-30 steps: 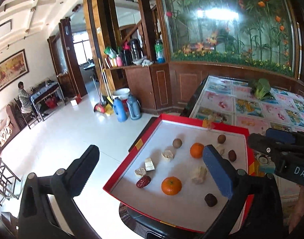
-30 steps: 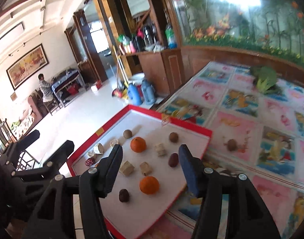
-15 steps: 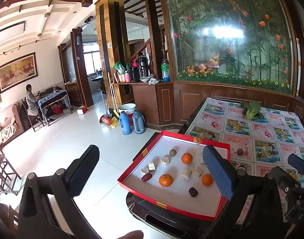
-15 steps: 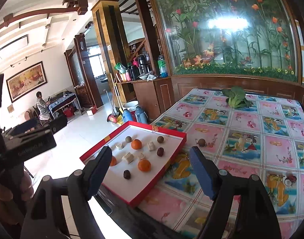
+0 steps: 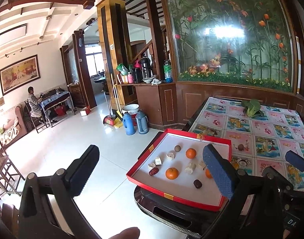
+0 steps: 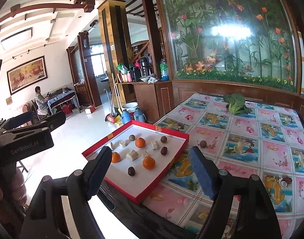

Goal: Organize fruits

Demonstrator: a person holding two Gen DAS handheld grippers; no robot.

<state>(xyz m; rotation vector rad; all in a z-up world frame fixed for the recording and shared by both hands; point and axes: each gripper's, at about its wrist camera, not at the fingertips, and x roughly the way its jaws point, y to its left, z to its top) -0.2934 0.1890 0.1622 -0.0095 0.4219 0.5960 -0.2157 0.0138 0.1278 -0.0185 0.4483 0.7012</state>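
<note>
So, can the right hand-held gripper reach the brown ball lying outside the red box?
Probably yes: the right hand-held gripper is open and empty, and the ball sits alone on the cloth ahead, nothing between.

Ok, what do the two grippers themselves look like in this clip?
Both are black plastic frames with silver pivot bolts. The right gripper has blue textured pads, as does the left gripper. The left's body carries grey "GenRobot.AI" lettering. No cables or sleeves show.
</note>
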